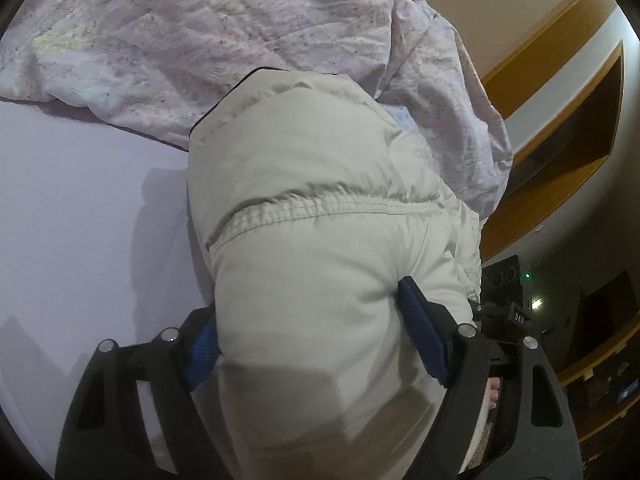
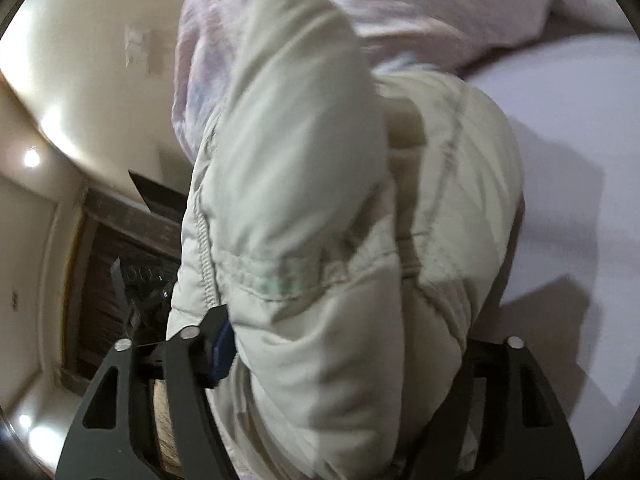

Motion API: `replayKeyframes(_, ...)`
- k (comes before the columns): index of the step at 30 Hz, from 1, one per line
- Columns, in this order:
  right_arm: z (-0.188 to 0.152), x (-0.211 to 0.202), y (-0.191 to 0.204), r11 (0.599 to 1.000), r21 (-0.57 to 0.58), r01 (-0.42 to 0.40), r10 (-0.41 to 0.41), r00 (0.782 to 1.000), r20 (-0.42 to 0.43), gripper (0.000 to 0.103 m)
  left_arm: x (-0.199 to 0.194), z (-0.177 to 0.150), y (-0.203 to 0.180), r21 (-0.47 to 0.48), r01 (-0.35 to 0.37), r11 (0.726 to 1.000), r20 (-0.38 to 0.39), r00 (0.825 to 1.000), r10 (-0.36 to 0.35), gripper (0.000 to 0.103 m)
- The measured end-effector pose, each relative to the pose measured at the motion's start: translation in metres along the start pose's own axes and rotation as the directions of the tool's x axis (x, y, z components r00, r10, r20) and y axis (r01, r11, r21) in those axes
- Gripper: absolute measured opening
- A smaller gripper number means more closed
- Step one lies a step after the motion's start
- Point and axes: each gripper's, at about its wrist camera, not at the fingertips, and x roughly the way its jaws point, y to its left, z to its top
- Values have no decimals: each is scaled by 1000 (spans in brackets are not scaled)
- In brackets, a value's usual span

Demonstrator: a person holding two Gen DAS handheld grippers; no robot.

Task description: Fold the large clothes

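Jaws on both the left gripper (image 1: 308, 336) and right gripper (image 2: 344, 344) stand wide yet clamp thick bunches of the puffy jacket (image 1: 320, 184), carried over the bed (image 1: 80, 208) near the rumpled quilt (image 1: 200, 32): fold underway, I'd say, laying flat and tidying still ahead.

the jacket (image 1: 320, 200) is matt, puffy quilted cloth, the blanket (image 1: 200, 40) crumpled cloth, the sheet (image 1: 80, 220) smooth.

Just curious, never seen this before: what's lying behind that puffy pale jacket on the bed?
Behind the jacket a crumpled pinkish floral quilt lies on the lilac sheet. Whatever is under the jacket itself is covered.
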Motion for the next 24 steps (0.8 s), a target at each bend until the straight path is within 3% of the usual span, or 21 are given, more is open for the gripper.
replayKeyframes(2, -2, -6, -4, 999, 21, 29, -29, 1000, 5, 82, 0, 1, -3, 19, -19, 1000, 1, 1000, 19, 82)
replayKeyframes(4, -7, -11, 3, 993, 4, 115, -115, 993, 18, 89, -1, 2, -9, 42, -47, 998, 3, 999, 47, 84)
replayKeyframes(8, -19, -46, 23, 964, -58, 259, -254, 963, 88, 89, -12, 2, -20, 93, -137, 986, 40, 990, 133, 87)
replayKeyframes(10, -25, -67, 34, 944, -82, 321, -307, 940, 146, 90, -21, 2, -28, 141, -214, 967, 91, 975, 202, 88)
replayKeyframes(12, -25, -76, 53, 904, -111, 413, -378, 894, 241, 90, -29, 4, -46, 207, -317, 925, 170, 943, 285, 92)
replayKeyframes(15, -27, -81, 90, 841, -192, 506, -420, 834, 357, 90, -32, 8, -69, 264, -370, 891, 229, 921, 315, 96)
replayKeyframes(17, -29, -68, 114, 798, -254, 546, -427, 811, 400, 81, -27, 9, -82, 295, -386, 874, 232, 916, 326, 96)
replayKeyframes(18, -26, -52, 129, 771, -284, 570, -441, 800, 407, 70, -21, 9, -88, 315, -401, 860, 234, 911, 339, 96)
replayKeyframes(21, -16, -15, 157, 691, -342, 637, -490, 761, 425, 50, -4, 6, -102, 359, -448, 818, 238, 892, 384, 96)
replayKeyframes(24, -8, 3, 164, 668, -341, 661, -502, 739, 449, 45, 9, 3, -109, 379, -478, 792, 248, 877, 411, 96)
